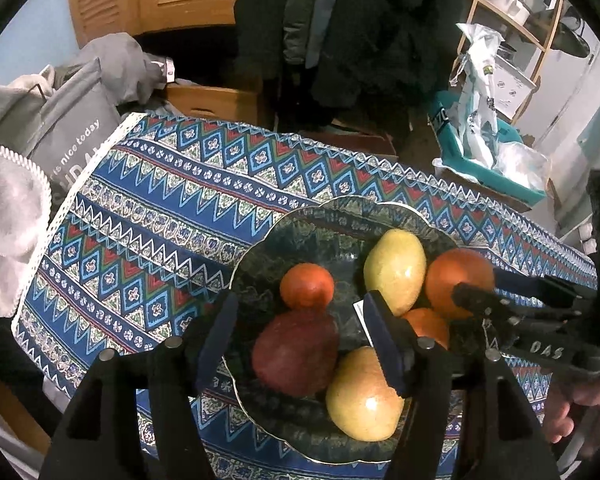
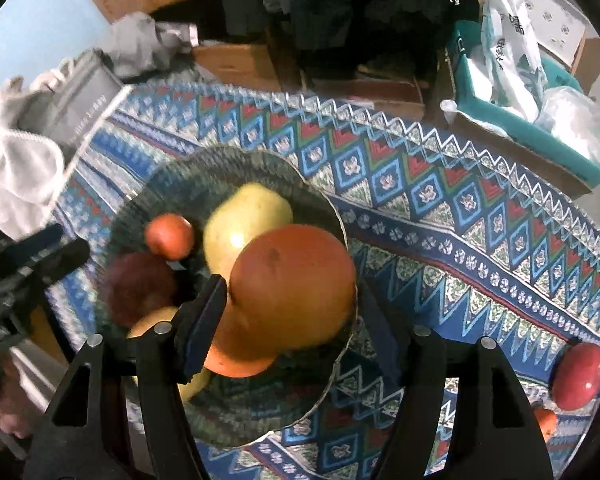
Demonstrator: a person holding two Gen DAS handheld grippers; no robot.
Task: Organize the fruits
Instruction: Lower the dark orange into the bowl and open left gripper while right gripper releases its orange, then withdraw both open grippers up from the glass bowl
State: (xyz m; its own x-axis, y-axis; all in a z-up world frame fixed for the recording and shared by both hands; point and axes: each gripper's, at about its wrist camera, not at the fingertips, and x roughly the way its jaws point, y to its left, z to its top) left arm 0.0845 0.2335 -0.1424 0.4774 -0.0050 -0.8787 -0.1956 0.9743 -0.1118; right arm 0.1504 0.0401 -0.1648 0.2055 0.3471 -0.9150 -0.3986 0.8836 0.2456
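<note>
Black plastic fills the lower part of both wrist views, and it hides a good deal. The left gripper [image 1: 300,344] hangs over the near half of the dark green patterned glass plate [image 1: 300,216], its blue-padded fingers [image 1: 384,344] standing apart with nothing pressed between them; a dark red round fruit [image 1: 296,354] lies in the gap below, untouched, and the right finger cuts across a yellow-red mango [image 1: 360,398] at the plate's near rim. The right gripper [image 2: 286,320] is closed around a large orange [image 2: 296,286] over the plate's right rim; its left pad touches the fruit, while the right finger is dark and blurred behind it, so that contact is hard to make out. Under the orange a smaller orange fruit [image 2: 236,364] is mostly hidden. Farther in on the plate lie a small orange-red fruit [image 1: 307,285] and a yellow-green mango [image 1: 396,266]. The plate rests on a blue, red and white zigzag-patterned tablecloth [image 1: 172,184]. At the cloth's right edge, well apart from the plate, sits a red glossy fruit [image 2: 578,376], with another small orange fruit [image 2: 546,422] just beside it and cut off by the lens border. Beyond the far left corner stands a grey fabric bag [image 1: 72,132] with partly readable lettering; beyond the far right corner, a teal box [image 1: 496,160] of crumpled plastic bags. Dark coats [image 1: 360,28] hang behind.
</note>
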